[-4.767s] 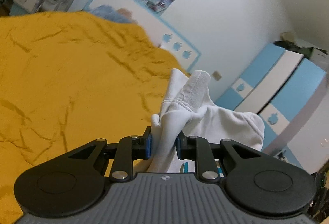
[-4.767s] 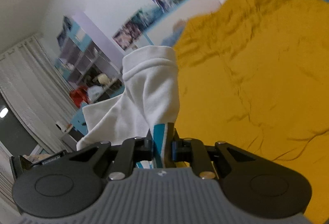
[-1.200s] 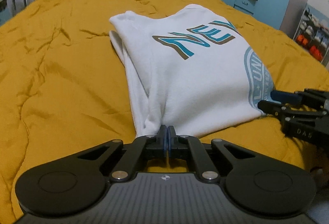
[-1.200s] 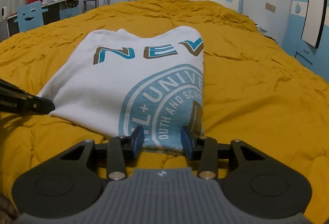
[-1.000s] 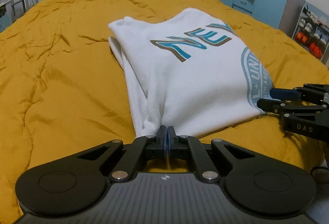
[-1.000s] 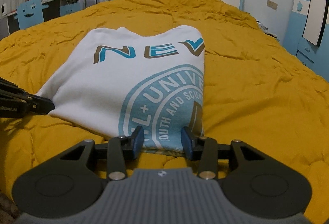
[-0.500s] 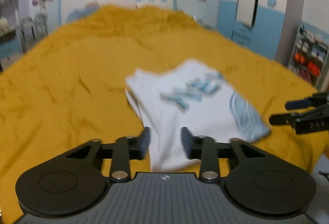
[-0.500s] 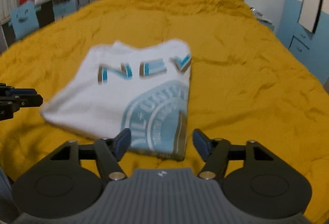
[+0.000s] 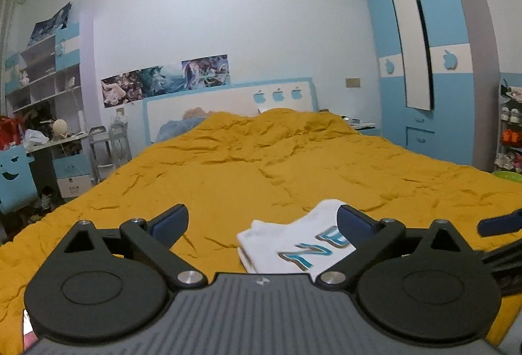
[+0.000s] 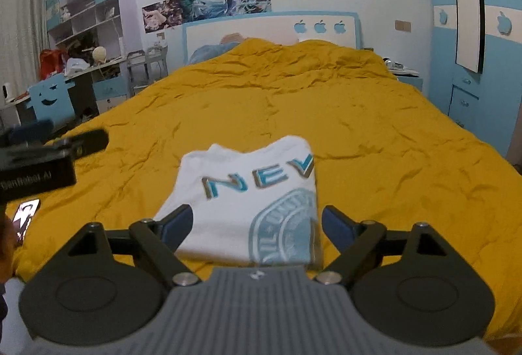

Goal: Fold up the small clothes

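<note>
We see the mustard-yellow bed cover (image 10: 375, 133) filling both views, where a second ago it was mostly hidden behind cloth held close. The folded white T-shirt (image 10: 248, 201) lies flat on it, print up, now lower and farther off in both wrist views. The left gripper (image 9: 262, 219), clamped on the shirt's near edge a second ago, has let go; its jaws are opening, nothing pinched between them. The right gripper (image 10: 256, 224) is likewise opening above the shirt's near edge, pads clear of the fabric.
</note>
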Available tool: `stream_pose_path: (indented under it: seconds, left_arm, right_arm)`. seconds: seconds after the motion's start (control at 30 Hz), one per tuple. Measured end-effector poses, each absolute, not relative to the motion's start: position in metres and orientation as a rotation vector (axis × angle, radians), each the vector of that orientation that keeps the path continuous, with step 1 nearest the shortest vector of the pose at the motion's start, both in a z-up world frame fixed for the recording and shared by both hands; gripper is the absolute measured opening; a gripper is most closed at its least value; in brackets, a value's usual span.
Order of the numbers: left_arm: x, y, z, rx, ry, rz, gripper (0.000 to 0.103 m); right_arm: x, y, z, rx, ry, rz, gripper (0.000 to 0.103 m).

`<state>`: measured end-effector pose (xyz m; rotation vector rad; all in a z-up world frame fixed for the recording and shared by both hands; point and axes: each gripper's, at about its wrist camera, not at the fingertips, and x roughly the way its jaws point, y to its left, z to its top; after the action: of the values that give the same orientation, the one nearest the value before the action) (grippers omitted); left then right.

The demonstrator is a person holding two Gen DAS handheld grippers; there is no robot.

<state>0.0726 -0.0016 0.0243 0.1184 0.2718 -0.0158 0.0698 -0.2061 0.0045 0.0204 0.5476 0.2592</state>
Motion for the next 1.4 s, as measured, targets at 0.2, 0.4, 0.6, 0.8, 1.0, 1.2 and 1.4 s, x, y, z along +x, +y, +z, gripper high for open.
stream_pose_path:
  seconds: [0.2, 0.4, 0.6, 0.8, 1.0, 1.2, 1.4]
  left_arm:
    - [0.068, -0.001, 0.008, 0.105, 0.396, -0.014, 0.103]
    - [0.075, 0.012, -0.017, 0.027, 0.56, 0.001, 0.103]
    - [0.07, 0.015, -0.035, -0.008, 0.67, 0.032, 0.103]
    - [0.066, 0.011, -0.036, 0.001, 0.678, 0.031, 0.103]
    - [0.066, 0.011, -0.036, 0.0, 0.678, 0.03, 0.103]
    - [0.066, 0.011, -0.036, 0.0, 0.678, 0.031, 0.103]
    - [0.066, 0.012, -0.036, 0.0, 0.677, 0.03, 0.103]
  right_arm:
    - [0.052, -0.198, -0.005, 0.051, 0.587, 0.218, 0.082]
    - [0.049, -0.186, -0.022, 0.03, 0.672, 0.196, 0.082]
    - [0.05, -0.184, -0.035, 0.002, 0.734, 0.169, 0.082]
    - [0.053, -0.182, -0.043, -0.003, 0.768, 0.168, 0.082]
    - [0.053, -0.181, -0.042, -0.005, 0.765, 0.167, 0.082]
    - [0.052, -0.18, -0.04, -0.013, 0.755, 0.169, 0.082]
    - [0.052, -0.18, -0.04, -0.015, 0.751, 0.169, 0.082]
